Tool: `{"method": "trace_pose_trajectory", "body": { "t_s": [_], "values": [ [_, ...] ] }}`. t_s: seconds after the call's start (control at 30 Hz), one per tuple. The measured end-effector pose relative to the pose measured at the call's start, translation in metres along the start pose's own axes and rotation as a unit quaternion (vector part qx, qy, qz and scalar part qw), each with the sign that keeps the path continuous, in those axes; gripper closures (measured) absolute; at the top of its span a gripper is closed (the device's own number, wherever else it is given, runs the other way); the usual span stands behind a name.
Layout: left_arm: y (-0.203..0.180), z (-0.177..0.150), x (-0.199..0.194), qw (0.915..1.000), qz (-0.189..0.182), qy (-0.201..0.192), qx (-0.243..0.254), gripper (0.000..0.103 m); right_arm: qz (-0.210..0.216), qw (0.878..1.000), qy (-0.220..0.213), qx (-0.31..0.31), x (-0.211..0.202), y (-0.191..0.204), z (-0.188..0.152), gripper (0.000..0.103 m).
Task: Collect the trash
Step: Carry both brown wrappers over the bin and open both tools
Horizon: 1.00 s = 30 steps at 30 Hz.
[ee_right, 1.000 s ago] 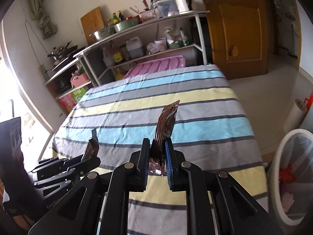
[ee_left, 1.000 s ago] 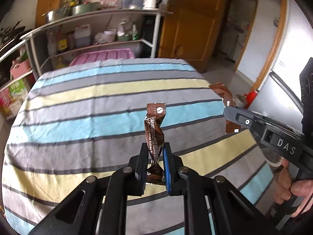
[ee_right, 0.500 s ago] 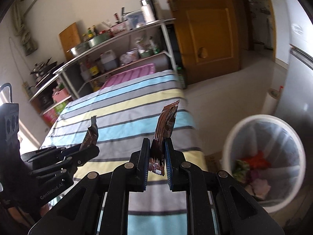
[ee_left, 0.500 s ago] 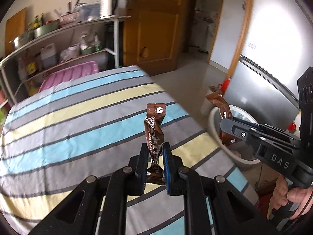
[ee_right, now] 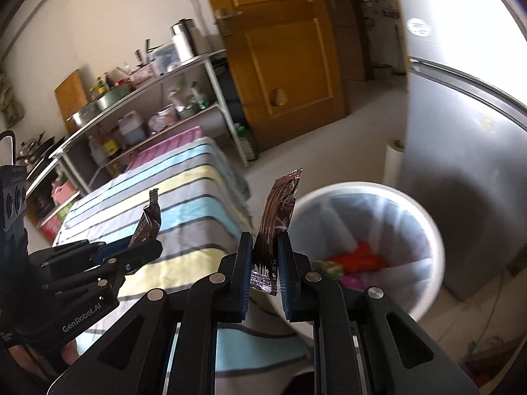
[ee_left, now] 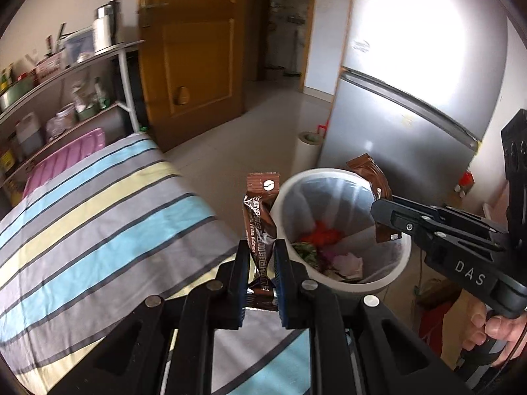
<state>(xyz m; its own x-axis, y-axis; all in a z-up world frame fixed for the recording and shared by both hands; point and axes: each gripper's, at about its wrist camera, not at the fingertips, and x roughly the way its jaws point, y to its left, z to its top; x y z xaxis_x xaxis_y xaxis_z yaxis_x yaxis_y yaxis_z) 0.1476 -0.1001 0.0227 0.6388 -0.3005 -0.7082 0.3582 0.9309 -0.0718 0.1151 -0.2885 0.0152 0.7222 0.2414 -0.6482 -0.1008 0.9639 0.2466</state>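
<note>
The left claw (ee_left: 260, 283) is squeezed tight on a brown wrapper (ee_left: 260, 217). The wrapper stands straight up in the middle of the frame, long side up and down, and its bottom end hides between the pads. The right claw (ee_right: 265, 276) grips another brown wrapper (ee_right: 278, 210), also standing up and leaning a little right. The white bin (ee_right: 425, 220) sits at the lower right, its trash blurry. The striped bed (ee_left: 98, 210) lies at the left.

Daylit; fridge (ee_left: 411, 75) glare; motion blur; fisheye edges.
</note>
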Motion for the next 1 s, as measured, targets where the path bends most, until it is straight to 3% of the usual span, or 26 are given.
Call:
{"method": "trace_pose_trajectory", "body": {
  "t_s": [0.47,0.9,0.97,1.0],
  "values": [
    [-0.068,0.015,0.065,0.9965,-0.041,0.058,0.044,0.087,-0.059,0.996,0.052,0.048,0.021,-0.076,-0.018,0.088],
    [-0.077,0.014,0.097,0.9943,-0.038,0.09,0.042,0.087,-0.082,0.989,0.097,0.071,0.049,-0.112,-0.033,0.087],
    [-0.078,0.015,0.097,0.9945,-0.039,0.087,0.044,0.085,-0.085,0.989,0.098,0.074,0.051,-0.113,-0.033,0.086],
    [-0.078,0.015,0.099,0.9944,-0.04,0.088,0.043,0.078,-0.088,0.988,0.098,0.076,0.051,-0.113,-0.033,0.086]
  ]
}}
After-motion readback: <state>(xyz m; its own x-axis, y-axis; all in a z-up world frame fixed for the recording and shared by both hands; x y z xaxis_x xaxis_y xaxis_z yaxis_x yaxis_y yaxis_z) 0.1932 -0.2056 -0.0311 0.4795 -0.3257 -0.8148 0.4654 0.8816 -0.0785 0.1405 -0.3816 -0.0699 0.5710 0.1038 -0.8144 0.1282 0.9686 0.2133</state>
